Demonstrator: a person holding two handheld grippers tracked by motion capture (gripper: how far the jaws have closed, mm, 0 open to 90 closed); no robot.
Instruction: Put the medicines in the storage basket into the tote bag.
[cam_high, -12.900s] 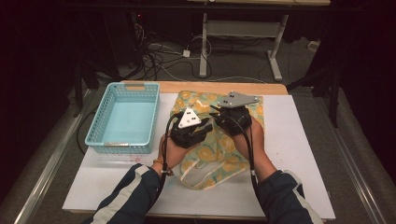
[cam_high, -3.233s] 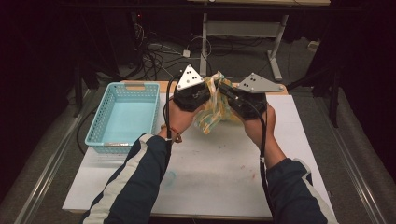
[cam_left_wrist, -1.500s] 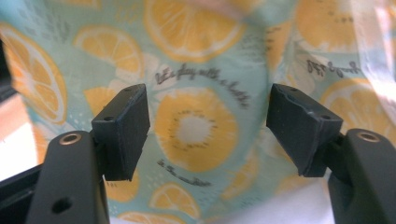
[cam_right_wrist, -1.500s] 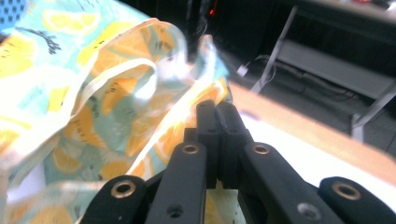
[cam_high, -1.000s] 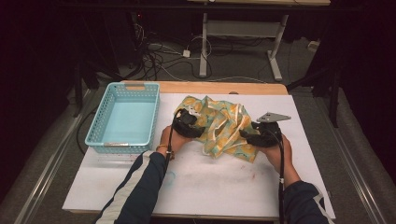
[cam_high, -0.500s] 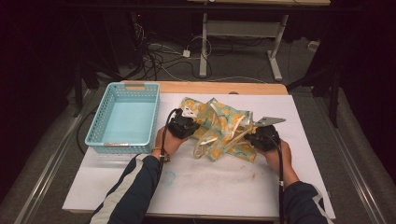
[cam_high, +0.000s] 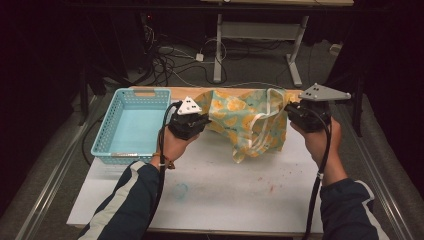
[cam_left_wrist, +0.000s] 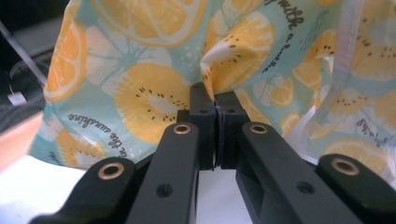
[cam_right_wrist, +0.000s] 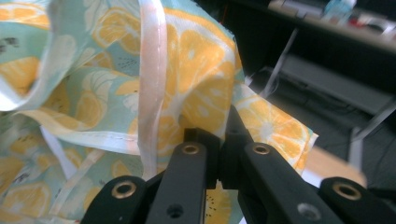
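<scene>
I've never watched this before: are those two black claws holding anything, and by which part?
Yes. Both hold the fruit-print cloth: the left gripper pinches a fold near its left upper edge, the right gripper its right upper edge.

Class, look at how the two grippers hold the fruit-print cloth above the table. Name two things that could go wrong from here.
1. The left gripper pinches only a small fold of the cloth, and the right gripper bites close to a corner; either hold might slip if the cloth is pulled taut.
2. The cloth's middle sags in folds toward the table, with a pale strap hanging loose, so it may lie crumpled rather than flat when laid down.
</scene>
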